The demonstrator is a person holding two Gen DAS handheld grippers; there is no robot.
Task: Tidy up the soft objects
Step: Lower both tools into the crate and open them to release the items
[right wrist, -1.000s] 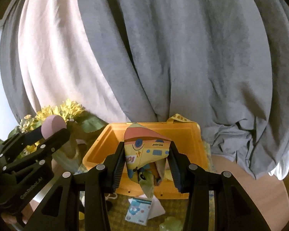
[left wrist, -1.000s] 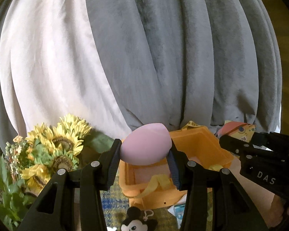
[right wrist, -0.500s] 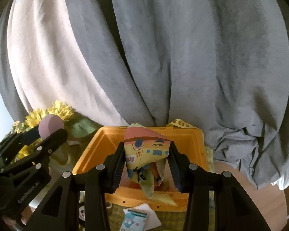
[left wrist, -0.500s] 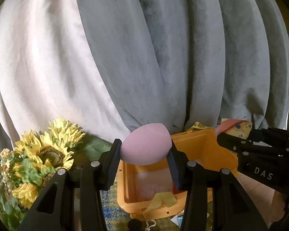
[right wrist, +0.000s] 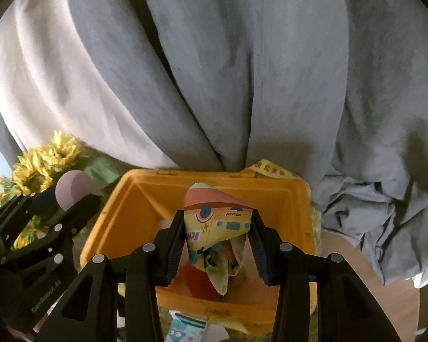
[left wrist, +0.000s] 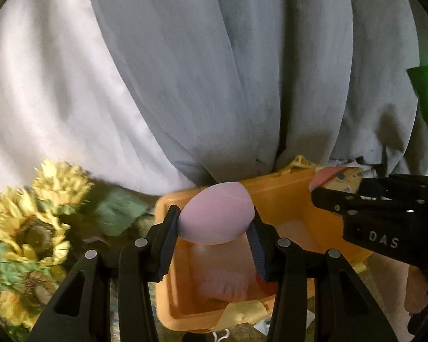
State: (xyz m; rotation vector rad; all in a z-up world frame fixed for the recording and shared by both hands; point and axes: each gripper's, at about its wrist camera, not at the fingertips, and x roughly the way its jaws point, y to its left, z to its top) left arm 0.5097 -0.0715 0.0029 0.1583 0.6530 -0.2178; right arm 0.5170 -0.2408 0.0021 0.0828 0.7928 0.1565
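My left gripper (left wrist: 215,223) is shut on a pink egg-shaped sponge (left wrist: 216,212) and holds it above the near left part of an orange bin (left wrist: 285,199). My right gripper (right wrist: 218,229) is shut on a printed cartoon cloth (right wrist: 216,222), which hangs over the inside of the same orange bin (right wrist: 145,199). The left gripper with the pink sponge (right wrist: 72,189) shows at the left of the right wrist view. The right gripper (left wrist: 322,192) with the cloth (left wrist: 333,178) shows at the right of the left wrist view.
Artificial sunflowers (left wrist: 37,222) stand left of the bin. Grey and white curtains (left wrist: 214,85) hang right behind it. A yellow strap (right wrist: 274,171) lies on the bin's back rim. A printed packet (right wrist: 185,327) lies in front of the bin. Pink and yellow things (left wrist: 228,285) lie inside it.
Both grippers have moved forward and closer to the bin, which now looks larger. The sponge and the cloth stay gripped and now hang over the bin's inside.
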